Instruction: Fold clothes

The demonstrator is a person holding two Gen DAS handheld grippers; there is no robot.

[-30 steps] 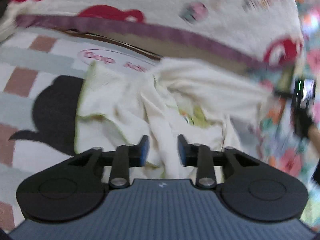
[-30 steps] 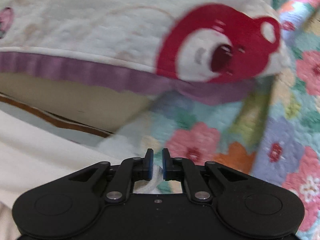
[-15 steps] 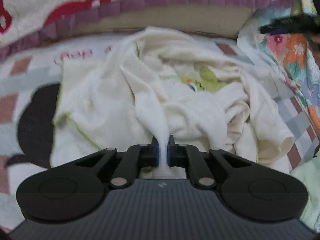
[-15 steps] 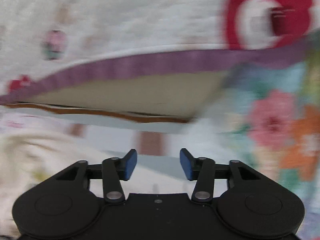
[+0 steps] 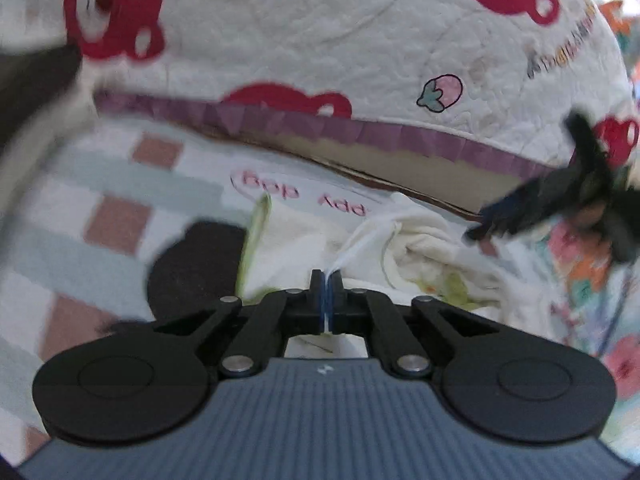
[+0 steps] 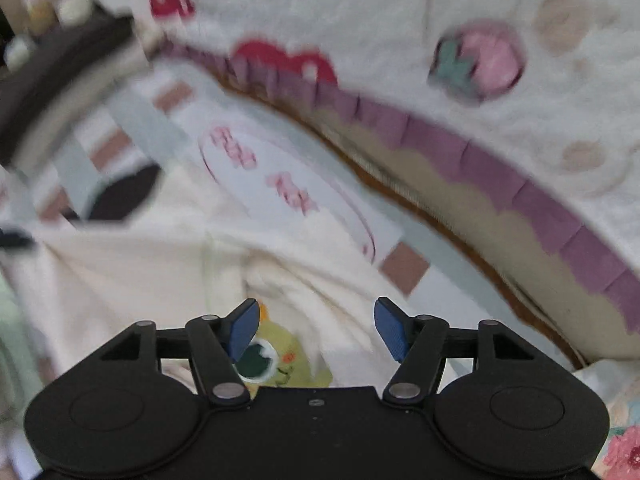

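While the left hand-held gripper (image 5: 327, 296) is clamped on the cream garment (image 5: 424, 240), the right hand-held gripper (image 6: 316, 326) is spread apart above it

Right tongs (image 6: 315, 328) are spread wide open at bottom center, hovering over a cream garment (image 6: 152, 272) with a green cartoon print (image 6: 276, 360). A purple-trimmed quilt (image 6: 440, 40) fills the upper right, all pretty blurry.
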